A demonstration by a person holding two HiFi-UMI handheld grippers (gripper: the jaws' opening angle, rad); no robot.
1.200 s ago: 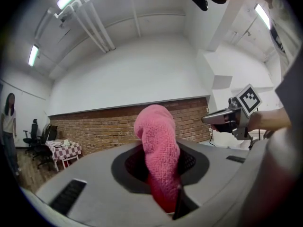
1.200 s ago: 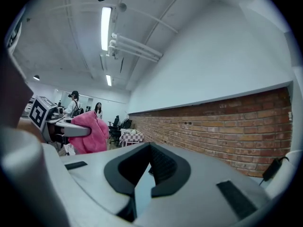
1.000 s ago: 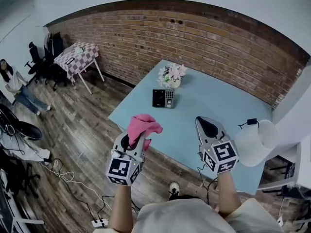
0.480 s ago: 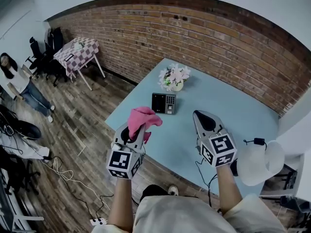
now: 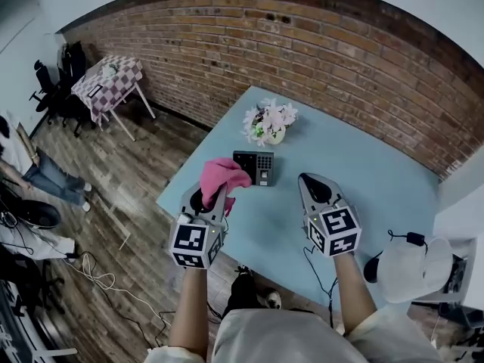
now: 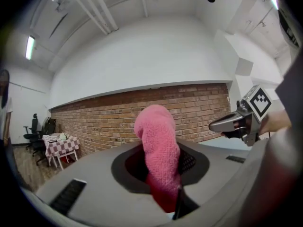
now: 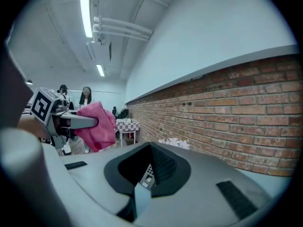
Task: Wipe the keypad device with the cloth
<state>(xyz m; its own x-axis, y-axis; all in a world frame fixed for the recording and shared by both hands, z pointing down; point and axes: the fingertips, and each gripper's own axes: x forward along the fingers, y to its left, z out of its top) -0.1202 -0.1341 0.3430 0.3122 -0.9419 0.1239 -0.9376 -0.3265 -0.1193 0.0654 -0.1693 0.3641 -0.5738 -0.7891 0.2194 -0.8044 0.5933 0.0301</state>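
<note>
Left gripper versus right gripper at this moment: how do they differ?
The left gripper is clamped on the pink cloth; the right gripper is shut and empty. The left gripper is left of the keypad device, by the blue table's edge; the right gripper is right of it, farther in. Both point toward the brick wall.

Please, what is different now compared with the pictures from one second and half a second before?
Both grippers have come forward over the table toward the keypad device. The left gripper now brings its pink cloth right beside the device in the head view, and the right gripper is nearer too. Nothing was taken or released. Unchanged: the left gripper stays shut on the cloth, the right one carries nothing, and the device lies by the flowers.
</note>
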